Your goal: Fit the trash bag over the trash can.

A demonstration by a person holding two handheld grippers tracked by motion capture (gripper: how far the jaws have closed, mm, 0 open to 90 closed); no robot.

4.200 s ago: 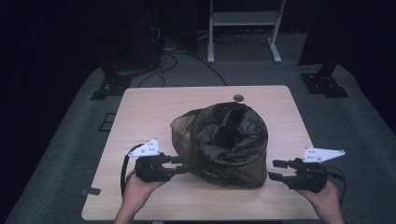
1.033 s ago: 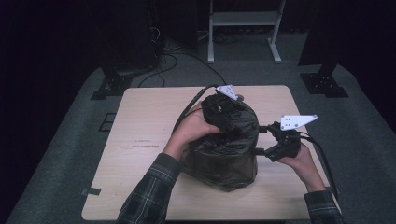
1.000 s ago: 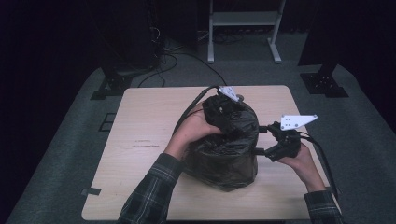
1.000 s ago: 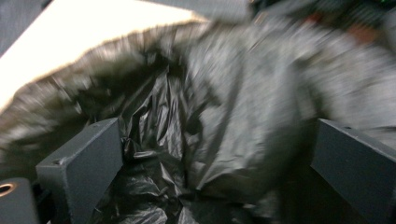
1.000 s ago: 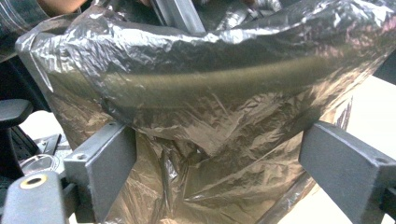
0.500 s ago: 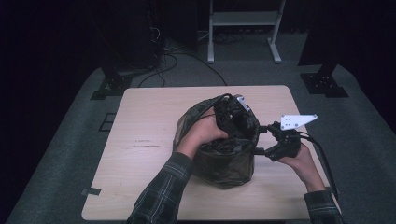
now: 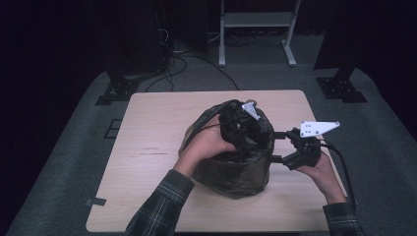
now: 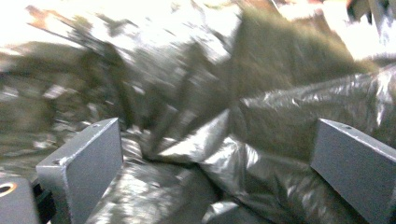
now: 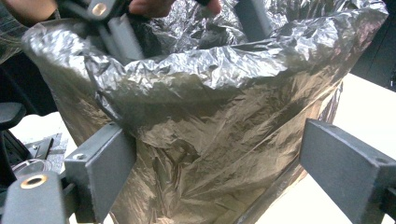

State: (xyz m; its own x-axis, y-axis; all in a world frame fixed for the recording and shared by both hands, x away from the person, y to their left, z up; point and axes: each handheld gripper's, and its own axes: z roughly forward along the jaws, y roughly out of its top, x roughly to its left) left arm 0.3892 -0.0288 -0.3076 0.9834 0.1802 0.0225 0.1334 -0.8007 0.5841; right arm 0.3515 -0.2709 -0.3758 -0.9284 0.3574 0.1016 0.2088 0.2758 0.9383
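Observation:
A dark, crinkled plastic bag (image 7: 231,172) stands at the middle of the wooden table (image 7: 147,147), mouth up. My left gripper (image 7: 241,129) reaches down into the bag's mouth from the left. In the left gripper view it (image 8: 215,140) stands open, with folds of bag film (image 8: 280,112) between and beyond its jaws. My right gripper (image 7: 276,146) is at the bag's right side, open, its jaws level with the upper wall. The right gripper view has the bag's rim and wall (image 9: 219,93) between the spread jaws (image 9: 217,140), and the left gripper (image 9: 112,28) above the rim.
Dark floor surrounds the table, with black stand feet (image 7: 115,91) at back left and back right (image 7: 342,88). A white frame (image 7: 255,22) and cables lie behind. Bare tabletop lies to the left of the bag.
My left hand has carried its gripper from the bag's far rim down into the mouth. The bag has drawn in and stands taller. The right gripper has stayed in place.

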